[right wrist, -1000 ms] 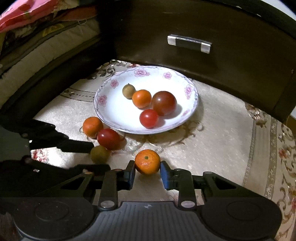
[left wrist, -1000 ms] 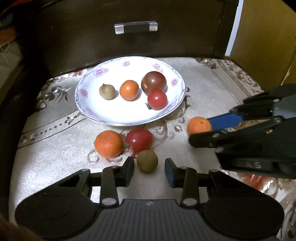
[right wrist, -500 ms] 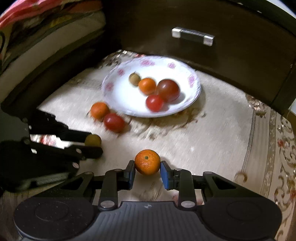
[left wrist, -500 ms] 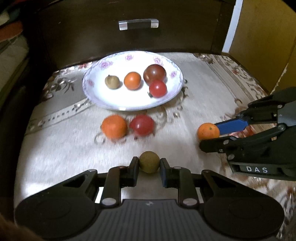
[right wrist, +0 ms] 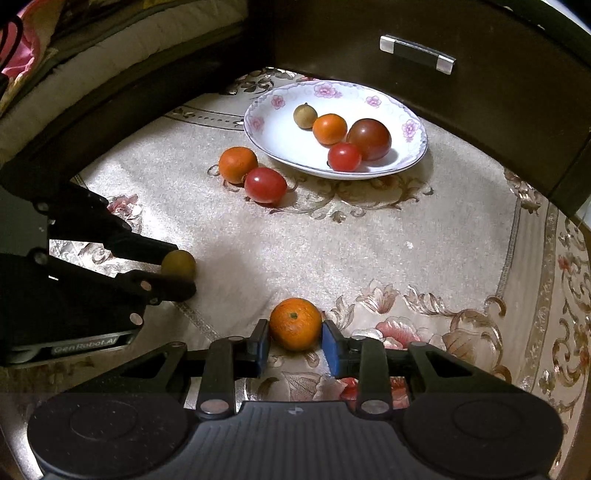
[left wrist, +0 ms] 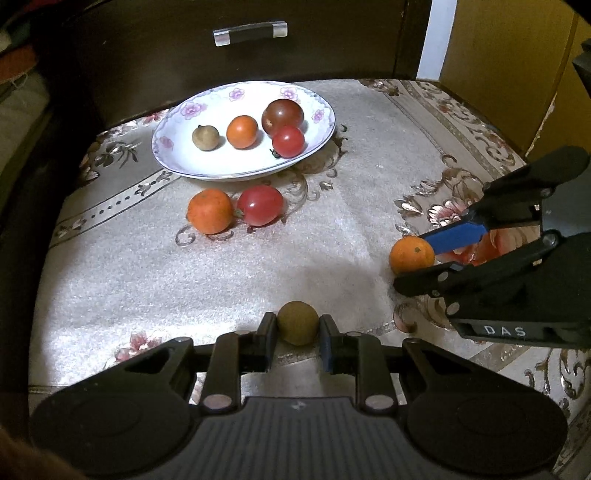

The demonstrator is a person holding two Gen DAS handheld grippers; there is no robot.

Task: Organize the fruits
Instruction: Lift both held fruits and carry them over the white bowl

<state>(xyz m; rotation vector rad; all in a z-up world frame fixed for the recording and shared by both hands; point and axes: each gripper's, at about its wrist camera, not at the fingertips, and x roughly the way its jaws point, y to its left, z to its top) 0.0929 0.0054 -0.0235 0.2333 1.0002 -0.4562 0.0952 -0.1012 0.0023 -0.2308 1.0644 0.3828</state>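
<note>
My left gripper [left wrist: 296, 329] is shut on a small olive-brown round fruit [left wrist: 297, 320], low over the patterned cloth [left wrist: 184, 280]. My right gripper [right wrist: 295, 338] has a small orange [right wrist: 295, 323] between its blue pads [right wrist: 330, 345]. The pads touch the orange on both sides while the jaws are opening. In the left wrist view the same orange [left wrist: 412, 254] sits at the right in the right gripper [left wrist: 424, 260]. A white flowered plate [left wrist: 229, 164] at the back holds a brown fruit, an orange, a dark tomato and a red tomato.
An orange [left wrist: 209, 210] and a red tomato [left wrist: 260, 205] lie on the cloth in front of the plate. A dark wooden drawer front with a metal handle [left wrist: 250, 32] stands behind. Dark wood borders the cloth on the left.
The left gripper closed on the olive-brown fruit and drew back from the plate with it. The right gripper drew back too, with the orange between its pads.
</note>
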